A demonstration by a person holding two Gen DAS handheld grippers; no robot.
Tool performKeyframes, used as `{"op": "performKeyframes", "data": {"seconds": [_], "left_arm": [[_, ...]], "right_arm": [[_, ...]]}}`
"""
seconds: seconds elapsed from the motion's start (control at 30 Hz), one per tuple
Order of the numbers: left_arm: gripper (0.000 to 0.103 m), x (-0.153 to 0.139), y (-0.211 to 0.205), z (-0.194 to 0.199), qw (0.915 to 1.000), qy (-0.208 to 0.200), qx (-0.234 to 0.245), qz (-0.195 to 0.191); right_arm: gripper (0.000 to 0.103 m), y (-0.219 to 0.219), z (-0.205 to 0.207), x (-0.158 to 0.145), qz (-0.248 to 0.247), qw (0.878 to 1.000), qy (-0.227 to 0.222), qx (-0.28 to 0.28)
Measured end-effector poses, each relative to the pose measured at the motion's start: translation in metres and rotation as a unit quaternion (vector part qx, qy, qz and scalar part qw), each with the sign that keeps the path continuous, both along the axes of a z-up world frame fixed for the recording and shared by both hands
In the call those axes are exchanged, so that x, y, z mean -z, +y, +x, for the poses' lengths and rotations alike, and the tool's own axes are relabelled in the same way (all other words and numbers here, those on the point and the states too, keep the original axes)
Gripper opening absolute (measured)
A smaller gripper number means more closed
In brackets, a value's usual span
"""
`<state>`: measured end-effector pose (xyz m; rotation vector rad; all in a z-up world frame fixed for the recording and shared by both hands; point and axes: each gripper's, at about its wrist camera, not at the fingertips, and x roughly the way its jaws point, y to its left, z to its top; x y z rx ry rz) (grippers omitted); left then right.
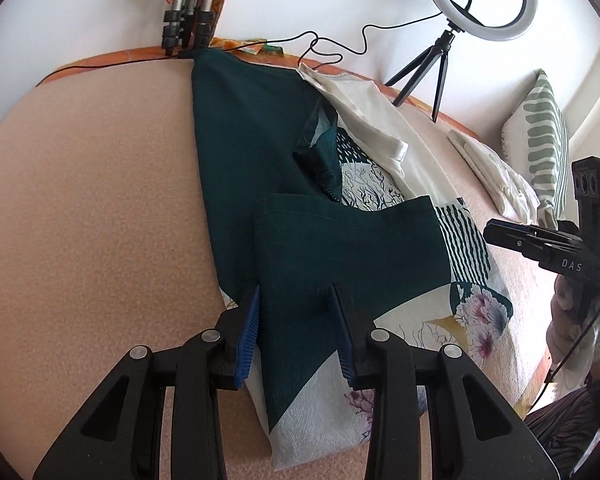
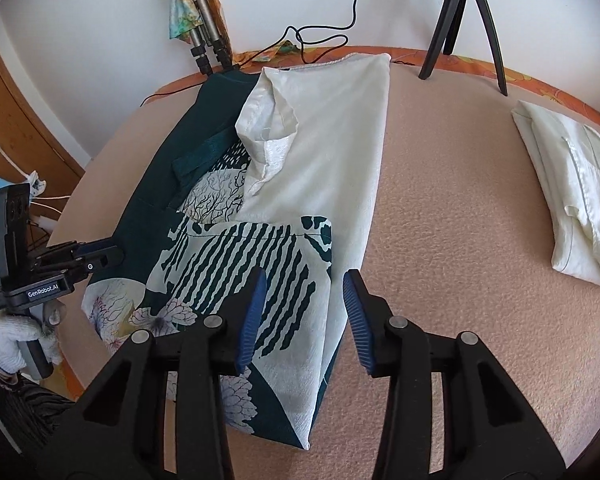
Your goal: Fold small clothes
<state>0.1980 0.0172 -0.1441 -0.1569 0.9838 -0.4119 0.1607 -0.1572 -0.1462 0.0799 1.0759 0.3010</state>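
Observation:
A patterned shirt in dark teal and cream with floral print lies partly folded on the peach fleece surface. Its sleeves are folded inward over the body, and its cream half stretches toward the far edge. My left gripper is open over the teal folded flap, which lies flat below the fingers. My right gripper is open above the shirt's right edge, with nothing pinched. At the right edge of the left wrist view are the right gripper's fingers. The left gripper's fingers show at the left of the right wrist view.
A folded cream garment lies at the right. A ring light on a small tripod stands at the far edge, with cables and tripod legs nearby. A green-striped pillow leans at the far right. A gloved hand holds the left gripper.

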Motion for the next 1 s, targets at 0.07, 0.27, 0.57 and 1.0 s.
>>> {"op": "performKeyframes", "data": {"seconds": [0.07, 0.27, 0.57, 1.0], "left_arm": [[0.032, 0.0, -0.001, -0.001, 1.0, -0.003, 0.001, 0.004], [0.011, 0.001, -0.002, -0.001, 1.0, -0.008, 0.002, 0.002], [0.003, -0.011, 0.017, -0.01, 0.9983, -0.043, -0.037, -0.014], [0.009, -0.022, 0.018, -0.024, 0.9966, -0.062, -0.055, -0.01]], "right_arm": [[0.04, 0.004, 0.001, 0.005, -0.01, 1.0, 0.008, -0.003], [0.029, 0.007, 0.005, 0.019, -0.032, 0.999, 0.026, 0.004], [0.003, 0.012, -0.004, 0.005, -0.051, 0.999, -0.004, 0.009], [0.005, -0.001, -0.003, -0.006, -0.069, 0.997, -0.02, 0.034]]}}
